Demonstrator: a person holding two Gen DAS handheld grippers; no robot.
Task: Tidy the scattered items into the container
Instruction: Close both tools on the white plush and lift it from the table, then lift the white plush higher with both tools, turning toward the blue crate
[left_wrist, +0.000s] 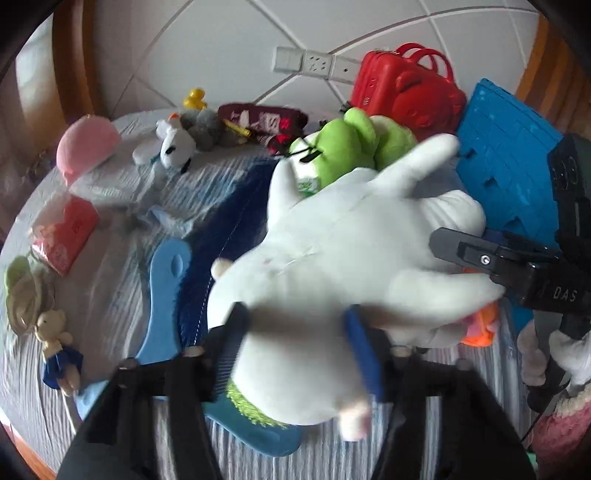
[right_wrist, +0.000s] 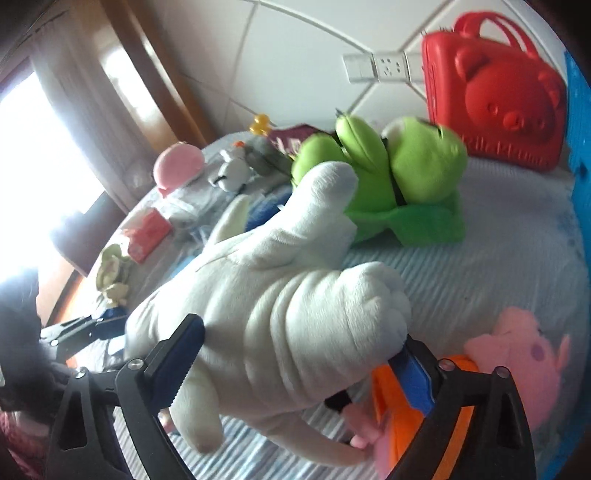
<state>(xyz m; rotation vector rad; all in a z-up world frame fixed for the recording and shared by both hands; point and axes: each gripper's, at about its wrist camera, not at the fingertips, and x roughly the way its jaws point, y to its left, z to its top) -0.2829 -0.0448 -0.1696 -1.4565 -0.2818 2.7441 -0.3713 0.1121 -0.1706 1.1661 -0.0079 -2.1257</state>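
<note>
A big white plush toy (left_wrist: 351, 236) fills the middle of the left wrist view, lifted a little off the striped bedsheet (left_wrist: 122, 280). My left gripper (left_wrist: 295, 321) is shut on its lower body. My right gripper (right_wrist: 299, 336) is shut on the same white plush toy (right_wrist: 280, 295), with both pads pressed into its bulging side. One of the right gripper's fingers (left_wrist: 480, 254) shows at the toy's right edge. A green frog plush (right_wrist: 388, 177) lies just behind. A blue crate (left_wrist: 509, 155) stands at the far right.
A red bear-face case (right_wrist: 495, 99) leans on the wall by the crate. A pink plush (right_wrist: 517, 350) and an orange item (right_wrist: 458, 369) lie under the right gripper. Leftward are a blue comb (left_wrist: 166, 302), bear keychain (left_wrist: 55, 339), red packet (left_wrist: 66, 232), pink cap (left_wrist: 86, 144) and small plushes (left_wrist: 177, 144).
</note>
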